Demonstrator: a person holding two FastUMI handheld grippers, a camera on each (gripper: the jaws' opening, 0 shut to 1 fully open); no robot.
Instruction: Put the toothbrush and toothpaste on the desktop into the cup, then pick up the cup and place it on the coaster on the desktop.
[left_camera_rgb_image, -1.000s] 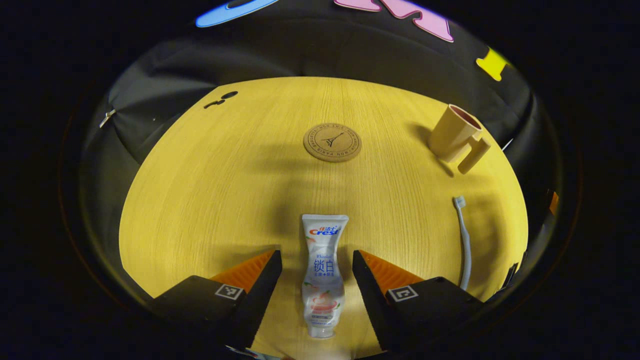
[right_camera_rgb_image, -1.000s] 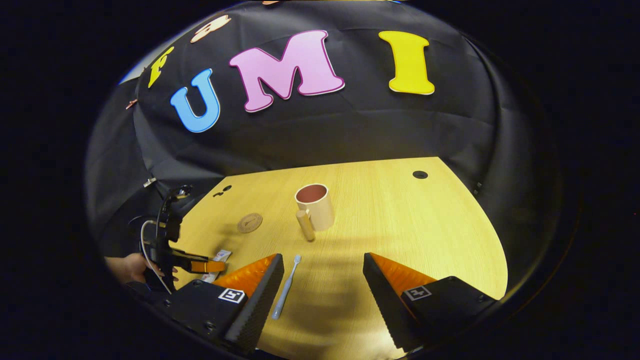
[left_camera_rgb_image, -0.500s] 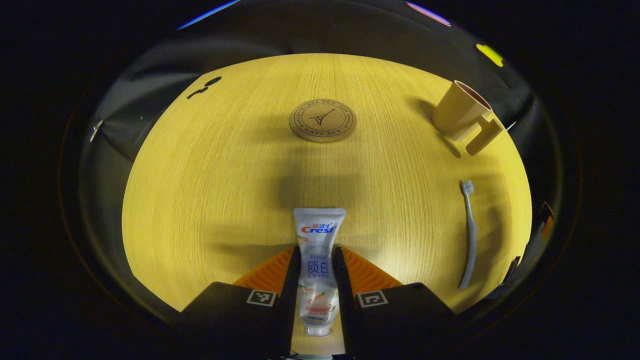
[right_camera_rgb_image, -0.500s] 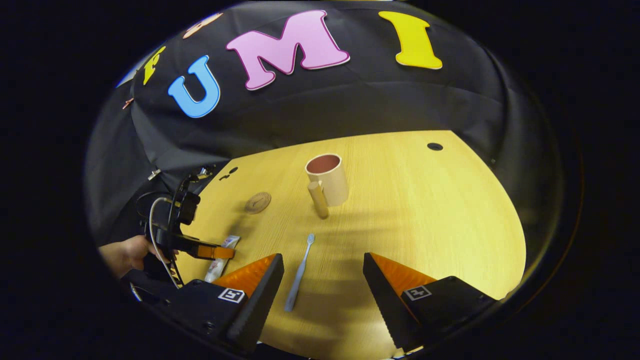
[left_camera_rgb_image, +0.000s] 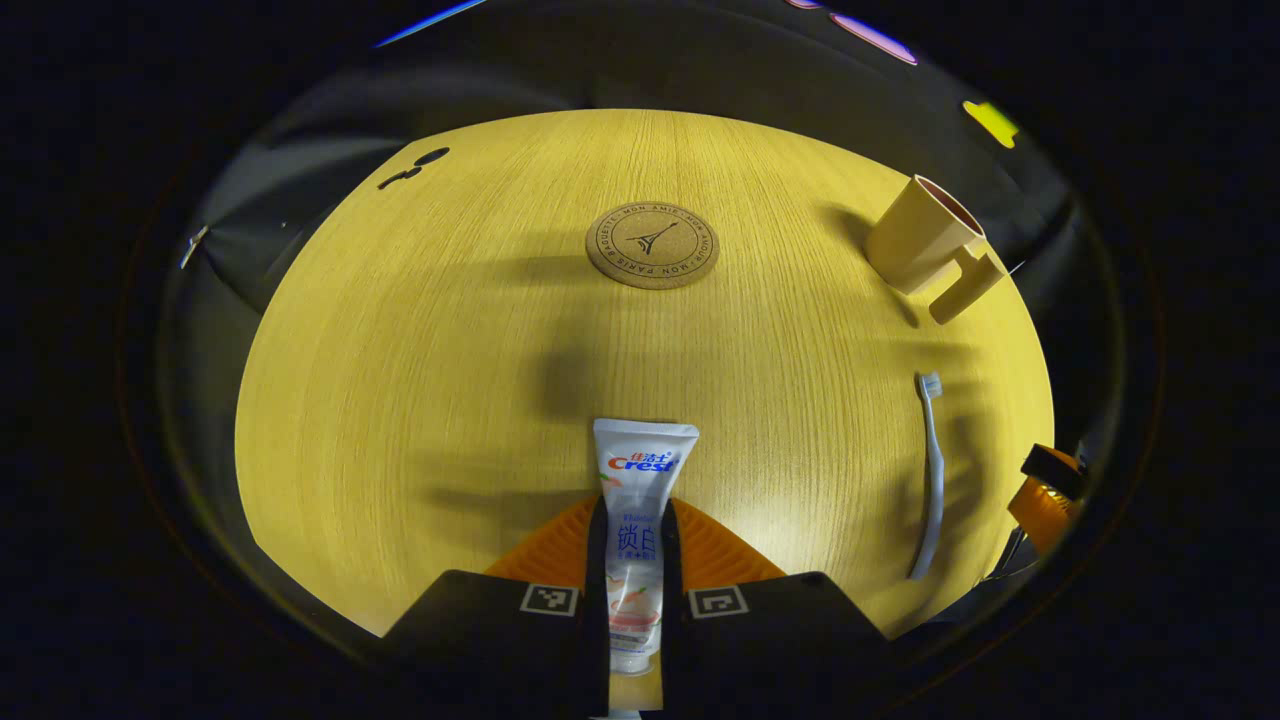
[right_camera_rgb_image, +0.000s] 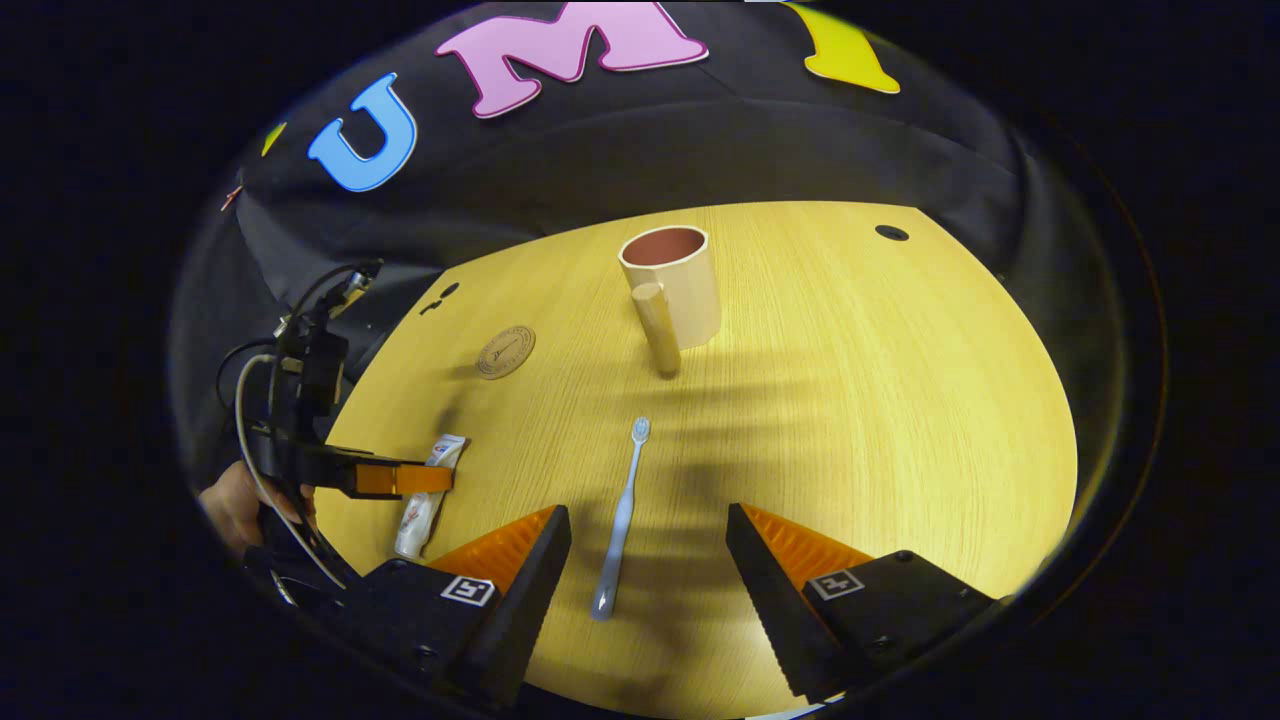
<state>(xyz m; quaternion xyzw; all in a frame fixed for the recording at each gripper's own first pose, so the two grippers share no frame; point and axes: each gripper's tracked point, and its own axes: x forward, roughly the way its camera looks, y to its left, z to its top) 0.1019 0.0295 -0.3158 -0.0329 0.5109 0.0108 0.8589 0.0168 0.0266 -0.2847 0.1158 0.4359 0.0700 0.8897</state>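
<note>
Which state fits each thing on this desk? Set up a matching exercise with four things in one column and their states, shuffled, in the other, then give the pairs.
Things:
1. toothpaste tube
2. toothbrush
3. cup
4. coaster

States:
A. stands upright and empty
B. lies flat between the open fingers of the right claw
C. lies bare, nothing on it
D. is clamped by the left claw

Pairs: 1-D, 2-B, 3-A, 4-C
</note>
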